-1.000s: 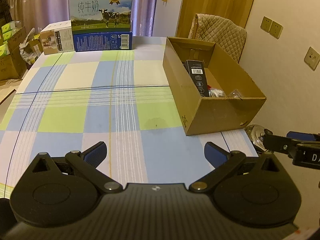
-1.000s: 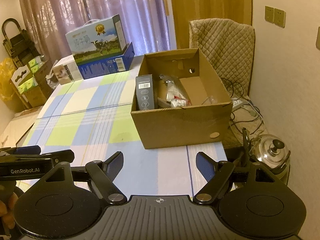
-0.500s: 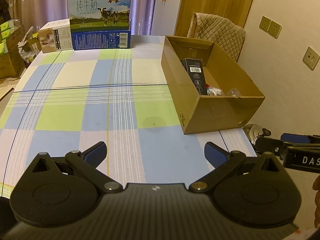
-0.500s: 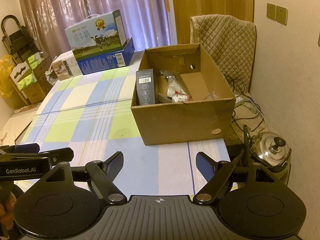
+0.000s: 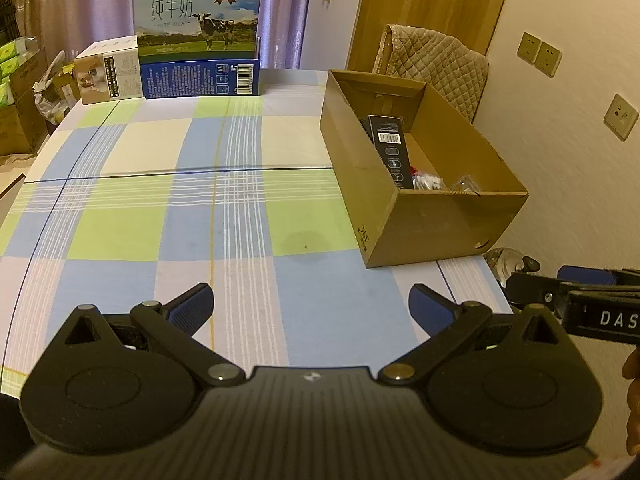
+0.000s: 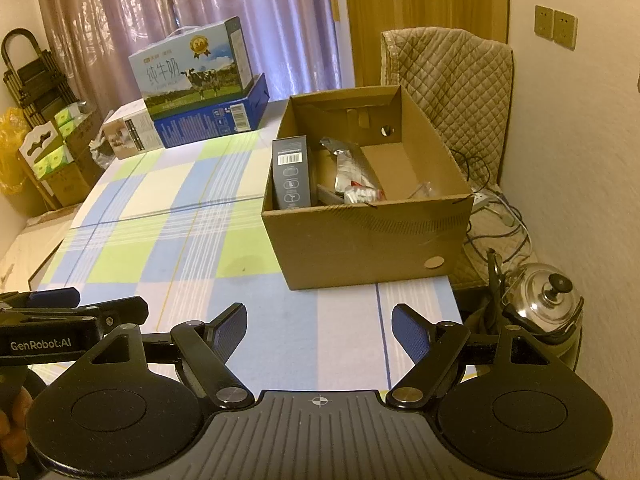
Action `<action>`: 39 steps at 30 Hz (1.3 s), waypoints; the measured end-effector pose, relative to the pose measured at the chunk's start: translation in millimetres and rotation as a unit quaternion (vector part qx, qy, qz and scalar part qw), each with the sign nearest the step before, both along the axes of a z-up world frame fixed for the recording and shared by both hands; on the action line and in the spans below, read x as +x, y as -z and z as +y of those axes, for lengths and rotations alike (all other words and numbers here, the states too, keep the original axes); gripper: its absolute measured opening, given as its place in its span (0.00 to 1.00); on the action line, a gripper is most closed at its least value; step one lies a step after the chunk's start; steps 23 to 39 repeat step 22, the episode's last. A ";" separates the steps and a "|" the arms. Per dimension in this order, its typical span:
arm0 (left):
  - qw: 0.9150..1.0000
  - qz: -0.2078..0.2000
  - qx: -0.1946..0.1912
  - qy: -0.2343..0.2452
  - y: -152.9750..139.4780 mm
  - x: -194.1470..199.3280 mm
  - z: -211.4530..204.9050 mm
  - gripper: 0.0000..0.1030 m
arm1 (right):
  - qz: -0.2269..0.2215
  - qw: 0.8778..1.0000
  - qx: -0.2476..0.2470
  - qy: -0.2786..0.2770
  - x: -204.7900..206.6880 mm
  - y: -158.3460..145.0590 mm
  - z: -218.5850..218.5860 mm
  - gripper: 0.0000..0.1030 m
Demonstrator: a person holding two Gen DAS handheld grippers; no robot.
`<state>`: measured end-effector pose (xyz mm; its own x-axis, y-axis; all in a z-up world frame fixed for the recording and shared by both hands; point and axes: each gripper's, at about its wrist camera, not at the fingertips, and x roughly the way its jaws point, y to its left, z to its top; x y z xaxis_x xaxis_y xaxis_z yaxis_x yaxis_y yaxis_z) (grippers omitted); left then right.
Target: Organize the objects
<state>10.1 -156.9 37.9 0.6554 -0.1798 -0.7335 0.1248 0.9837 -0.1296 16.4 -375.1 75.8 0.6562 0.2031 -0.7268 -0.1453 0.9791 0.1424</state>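
Cardboard box [image 6: 372, 236] holds black carton [image 6: 291, 174] and packets, tabletop looks cleared, task seemingly near done; left gripper [image 5: 310, 308] and right gripper [image 6: 318, 334] gape wide, empty

The cardboard box [image 6: 372, 236] stands on the bench [image 6: 168, 216] at centre right of the frame, near the bench's right edge. In it, a slim carton [image 6: 291, 174] leans against the left wall, with packets [image 6: 354, 176] beside it. At upper left, the milk case [image 6: 192, 76] sits on a flat box [image 6: 212, 122]; a small box [image 6: 128, 132] lies left of them. A kettle [image 6: 542, 298] sits at lower right, beside the bench.
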 end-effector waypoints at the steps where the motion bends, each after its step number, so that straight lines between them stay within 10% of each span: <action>1: 1.000 0.000 0.000 0.000 0.3 0.2 0.1 0.99 | 0.000 1.000 0.000 0.000 0.1 -0.2 0.0 0.75; 39: 1.000 -0.003 -0.009 -0.004 2.2 2.3 3.1 0.99 | 0.003 1.000 0.001 0.004 2.8 5.9 -2.1 0.75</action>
